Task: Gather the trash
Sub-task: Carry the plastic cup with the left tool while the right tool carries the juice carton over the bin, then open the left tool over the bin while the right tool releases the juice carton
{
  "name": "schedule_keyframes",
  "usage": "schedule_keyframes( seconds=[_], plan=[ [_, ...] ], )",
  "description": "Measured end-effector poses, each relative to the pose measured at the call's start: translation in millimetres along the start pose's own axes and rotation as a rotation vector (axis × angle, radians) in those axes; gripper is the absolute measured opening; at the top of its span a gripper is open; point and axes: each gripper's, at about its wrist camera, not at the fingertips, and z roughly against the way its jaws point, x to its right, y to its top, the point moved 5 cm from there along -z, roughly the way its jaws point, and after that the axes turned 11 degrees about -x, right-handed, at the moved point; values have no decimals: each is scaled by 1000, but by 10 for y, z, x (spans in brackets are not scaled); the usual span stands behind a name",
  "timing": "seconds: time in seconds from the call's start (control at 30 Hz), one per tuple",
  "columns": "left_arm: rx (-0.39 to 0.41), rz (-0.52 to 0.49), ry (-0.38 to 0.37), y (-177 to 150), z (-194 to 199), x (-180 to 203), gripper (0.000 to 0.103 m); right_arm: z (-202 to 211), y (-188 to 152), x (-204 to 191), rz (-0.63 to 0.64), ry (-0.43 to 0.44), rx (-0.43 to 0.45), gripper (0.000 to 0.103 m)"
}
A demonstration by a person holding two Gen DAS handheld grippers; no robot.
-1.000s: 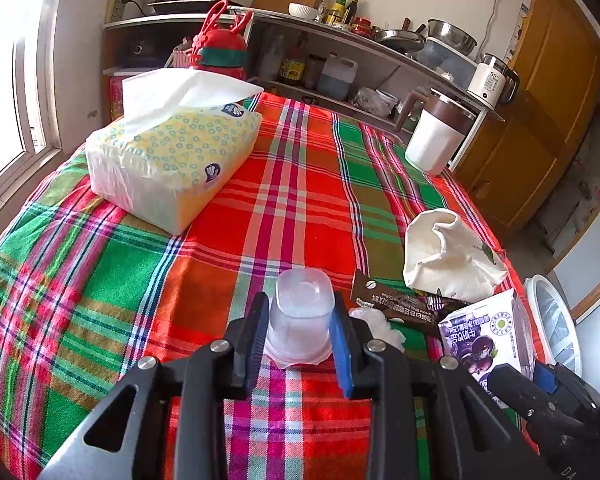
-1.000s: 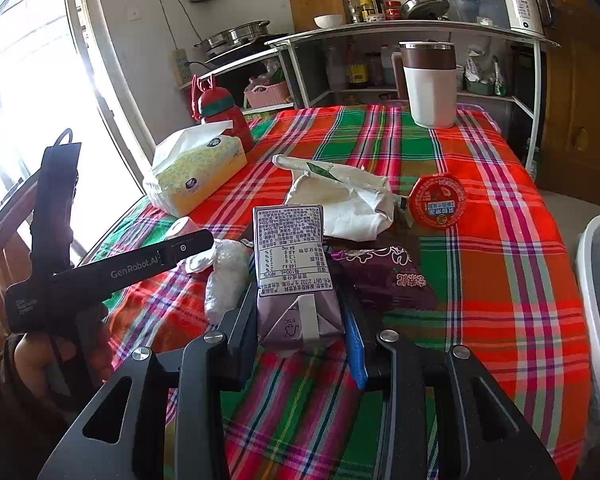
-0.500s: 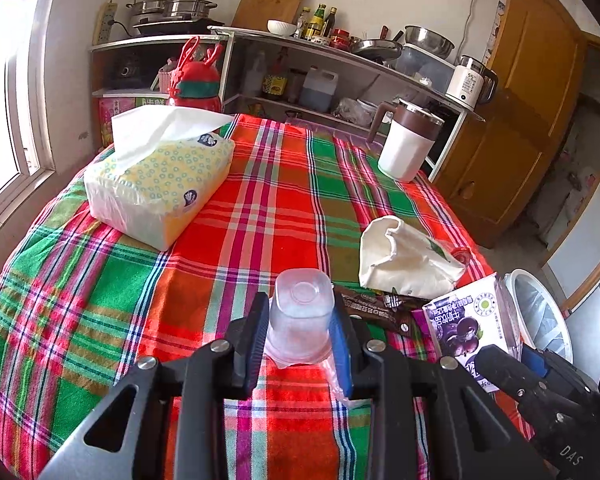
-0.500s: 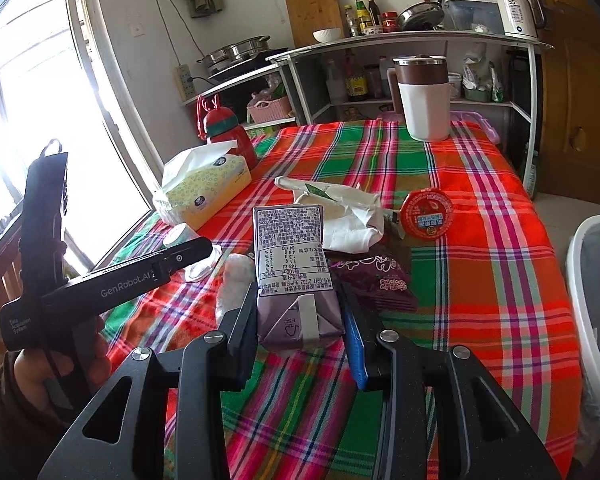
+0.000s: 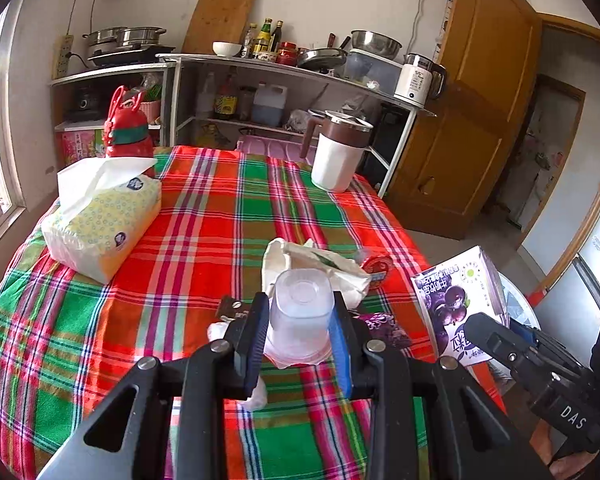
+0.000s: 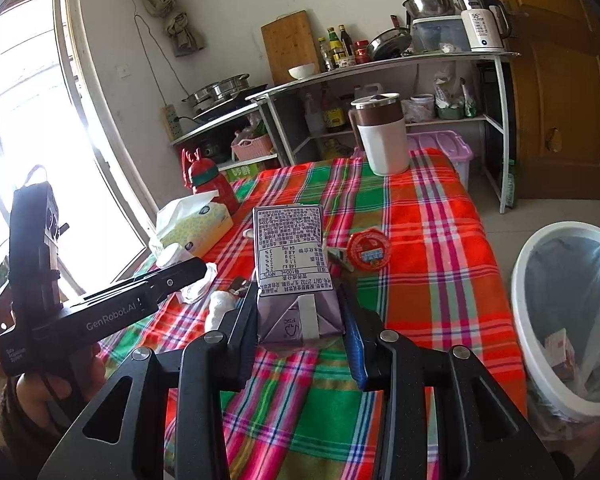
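While both grippers are raised above the table (image 5: 204, 216), each clamps one piece of trash.
Left gripper (image 5: 300, 330): one clear plastic cup (image 5: 301, 316). Right gripper (image 6: 300, 320): one purple carton (image 6: 294, 276). One lined bin (image 6: 540, 304) stands off the table's right edge.

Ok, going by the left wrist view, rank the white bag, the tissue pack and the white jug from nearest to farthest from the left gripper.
1. White bag: just beyond the left gripper, mid-table.
2. Tissue pack: farther back, at the table's left edge.
3. White jug: at the table's far end, slightly right.
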Motion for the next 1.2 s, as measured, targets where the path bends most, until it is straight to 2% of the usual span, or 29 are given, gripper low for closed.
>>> schedule_keyframes(
  seconds=[0.33, 0.83, 1.2],
  plan=[
    [-18, -103, -99, 93, -158, 700, 31, 383, 50, 710, -134, -98, 69, 38],
    [-95, -287, -251, 95, -547, 1968, 31, 846, -69, 1637, -278, -267, 99, 38],
    [-145, -383, -265, -59, -810, 2574, 31, 906, -260, 2235, -353, -391, 44, 38]
  ],
)
